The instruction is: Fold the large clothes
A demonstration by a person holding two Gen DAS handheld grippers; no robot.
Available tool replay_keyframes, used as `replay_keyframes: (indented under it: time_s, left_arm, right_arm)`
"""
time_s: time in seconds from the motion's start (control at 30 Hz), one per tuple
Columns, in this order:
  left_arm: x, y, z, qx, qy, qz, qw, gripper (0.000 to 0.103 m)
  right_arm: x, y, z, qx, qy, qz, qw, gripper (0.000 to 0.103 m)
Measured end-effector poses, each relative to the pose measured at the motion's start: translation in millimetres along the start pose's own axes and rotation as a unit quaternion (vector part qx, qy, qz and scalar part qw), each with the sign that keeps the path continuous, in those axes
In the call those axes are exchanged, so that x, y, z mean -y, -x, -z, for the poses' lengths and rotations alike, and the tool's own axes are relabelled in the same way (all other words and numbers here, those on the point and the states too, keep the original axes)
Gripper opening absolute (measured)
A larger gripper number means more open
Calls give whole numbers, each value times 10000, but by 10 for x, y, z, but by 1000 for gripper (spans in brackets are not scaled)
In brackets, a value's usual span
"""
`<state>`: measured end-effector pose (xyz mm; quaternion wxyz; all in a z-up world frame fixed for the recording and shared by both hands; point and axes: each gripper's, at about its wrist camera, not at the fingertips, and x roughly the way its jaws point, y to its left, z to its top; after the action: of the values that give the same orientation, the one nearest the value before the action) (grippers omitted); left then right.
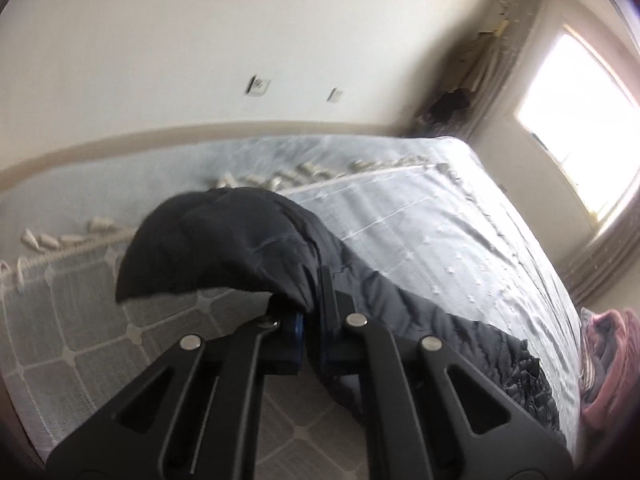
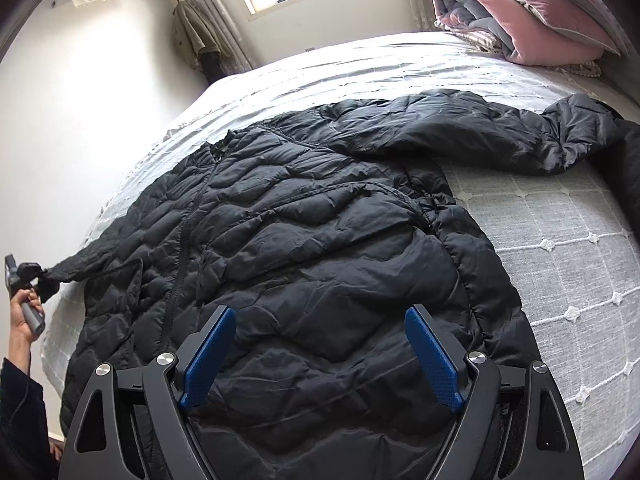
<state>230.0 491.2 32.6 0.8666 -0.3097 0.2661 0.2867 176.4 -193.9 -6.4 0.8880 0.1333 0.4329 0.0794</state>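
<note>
1. The black quilted puffer jacket point(image 2: 304, 216) lies front up across the bed point(image 2: 560, 248), zip closed. One sleeve point(image 2: 500, 136) is stretched out toward the pink folded quilt point(image 2: 528, 12) at the far end of the bed. The hem is nearest the right wrist camera.

2. The left hand-held gripper point(image 1: 310, 304) is pressed together on the cuff end of the other sleeve point(image 1: 224, 240). That sleeve hangs in a dark bunch over its fingers. In the right wrist view the same gripper point(image 2: 34, 276) shows at the bed's left edge, held by the person's hand point(image 2: 24, 312), with the sleeve drawn out taut from the jacket body.

3. The right hand-held gripper point(image 2: 320, 352) is spread wide and hovers over the lower front panel. Its blue pads point(image 2: 210, 356) touch nothing and nothing is between them.

4. The step in hand looks like the first fold, bringing the held sleeve in across the chest. The task appears to be at an early stage, since the body is still flat and unfolded.

5. To do it well, keep the pinch firm, as slick shell fabric can slip out. Carry the cuff high enough that the sleeve clears the padding, so it does not drag the panel into ridges.

6. Lay the sleeve straight across the front, cuff toward the opposite shoulder, and crease it at the shoulder seam.

7. The right gripper could usefully press down on the body near the zip point(image 2: 192, 216), so that the jacket does not slide on the bedspread as the sleeve is pulled.

8. Puffy filling springs back, so smooth the sleeve flat before letting go.
</note>
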Motion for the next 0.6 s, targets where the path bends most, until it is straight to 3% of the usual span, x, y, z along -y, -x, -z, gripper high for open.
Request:
replay_keyframes:
  time_s: [0.33,0.6]
  left_arm:
    - [1080,698,108,416,-903,756,9922,6]
    - [1626,827,363,458,-1319,882,9863,6]
  right_arm:
    - [97,185,-58,182,-179,-183,9995,88]
    - [295,317,-104,290,-388,-234,9986,88]
